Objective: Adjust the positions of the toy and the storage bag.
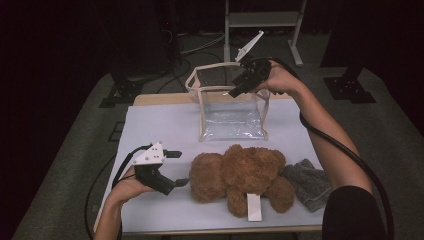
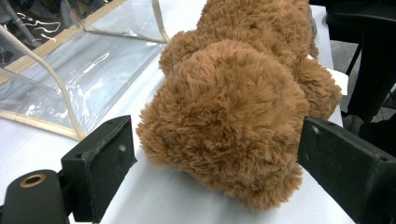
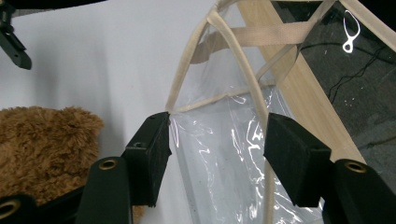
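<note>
A brown plush teddy bear (image 1: 237, 175) (image 2: 224, 116) (image 3: 42, 149) lies on the white table top (image 1: 150, 125) near the front edge. A white tag (image 1: 254, 206) sticks out beneath it. My left gripper (image 1: 181, 168) (image 2: 215, 140) lies level at the bear's left end, open, its jaws either side of the furry head without pressing on it. A clear plastic bag with beige trim (image 1: 230, 107) (image 2: 93, 70) (image 3: 224, 154) stands open behind the bear. My right gripper (image 1: 236, 85) (image 3: 218, 128) hangs over the bag's rim, open, its jaws either side of a beige strap.
A grey knitted cloth (image 1: 310, 182) lies against the bear's right side by the table's right edge. Beyond the table's far edge are a dark floor, cables and a metal frame's legs (image 1: 295, 45). A cable trails from each gripper off the front.
</note>
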A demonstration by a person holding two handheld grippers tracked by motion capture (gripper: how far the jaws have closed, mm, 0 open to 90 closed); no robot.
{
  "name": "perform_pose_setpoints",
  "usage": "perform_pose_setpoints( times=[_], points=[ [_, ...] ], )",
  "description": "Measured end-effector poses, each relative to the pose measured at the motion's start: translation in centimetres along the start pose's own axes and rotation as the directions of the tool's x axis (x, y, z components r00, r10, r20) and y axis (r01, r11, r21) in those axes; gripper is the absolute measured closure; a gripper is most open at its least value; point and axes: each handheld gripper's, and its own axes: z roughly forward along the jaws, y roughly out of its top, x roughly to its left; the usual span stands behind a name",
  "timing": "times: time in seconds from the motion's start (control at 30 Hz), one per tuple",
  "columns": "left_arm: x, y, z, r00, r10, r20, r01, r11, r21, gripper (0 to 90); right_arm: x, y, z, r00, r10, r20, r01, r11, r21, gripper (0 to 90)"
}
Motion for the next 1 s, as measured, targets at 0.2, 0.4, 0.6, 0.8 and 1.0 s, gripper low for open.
perform_pose_setpoints(
  times=[0.2,0.4,0.6,0.8,1.0],
  points=[
    [0.1,-0.1,-0.1,1.0000,-0.003,-0.002,0.003,1.0000,0.004,10.1,-1.2,0.0,0.7,1.0000,0.010,0.001,-0.010,1.000,0.026,41.1],
    [0.1,-0.2,-0.2,1.0000,-0.007,-0.003,0.007,1.0000,0.002,10.1,-2.0,-0.2,1.5,0.9997,0.026,0.004,-0.026,0.999,0.039,41.6],
    [0.1,-0.3,-0.1,1.0000,-0.006,0.002,0.006,1.0000,0.005,10.2,-2.6,-0.3,2.3,0.9994,0.035,-0.003,-0.035,0.997,0.063,46.6],
    [0.1,-0.3,0.0,1.0000,-0.002,0.004,0.002,1.0000,0.005,10.1,-2.7,-0.6,3.0,0.9994,0.035,-0.006,-0.034,0.995,0.089,64.5],
    [0.1,-0.3,0.0,1.0000,-0.001,0.006,0.001,1.0000,0.001,10.1,-2.1,-0.5,2.9,0.9998,0.021,-0.006,-0.020,0.995,0.102,78.8]
  ],
)
